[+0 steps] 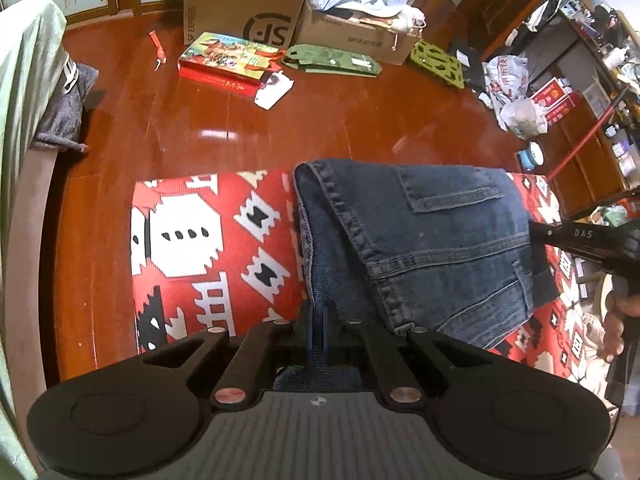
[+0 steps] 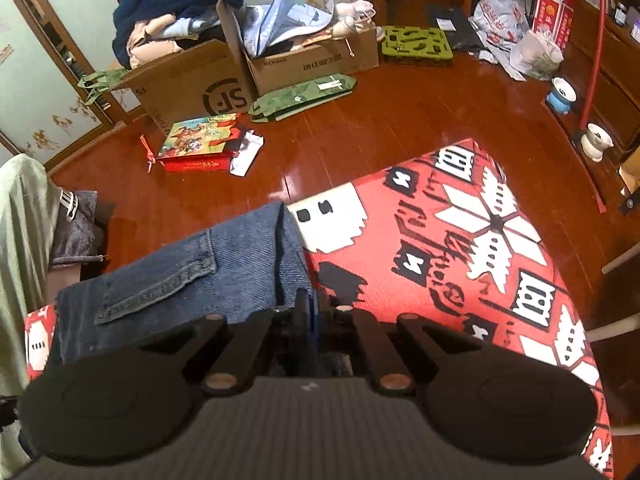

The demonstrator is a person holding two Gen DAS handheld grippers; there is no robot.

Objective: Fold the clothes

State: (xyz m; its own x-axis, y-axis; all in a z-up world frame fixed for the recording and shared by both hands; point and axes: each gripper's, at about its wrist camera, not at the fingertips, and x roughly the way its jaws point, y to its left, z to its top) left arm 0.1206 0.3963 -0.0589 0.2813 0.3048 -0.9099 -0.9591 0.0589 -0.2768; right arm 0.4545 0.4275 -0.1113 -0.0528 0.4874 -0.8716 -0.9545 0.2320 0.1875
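Glossy red-brown wood floor point(image 1: 320, 120), ceiling light reflected. Pale wall point(image 2: 52, 92) with gold motifs. Cardboard boxes point(image 1: 240, 4) against it; dark wooden shelving point(image 1: 592, 152) at right.

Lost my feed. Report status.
Left gripper shut on jeans. Right gripper shut on jeans too. Jeans folded on red mat. Nothing in the way.

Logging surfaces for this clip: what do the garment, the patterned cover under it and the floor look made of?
Jeans: blue denim, matte, faded, with heavy double stitching and a patch pocket. Patterned cover: seemingly a woven or ribbed fabric, red with white and black motifs, matte. Floor: reddish wood boards, glossy, probably lacquered, showing bright reflections.
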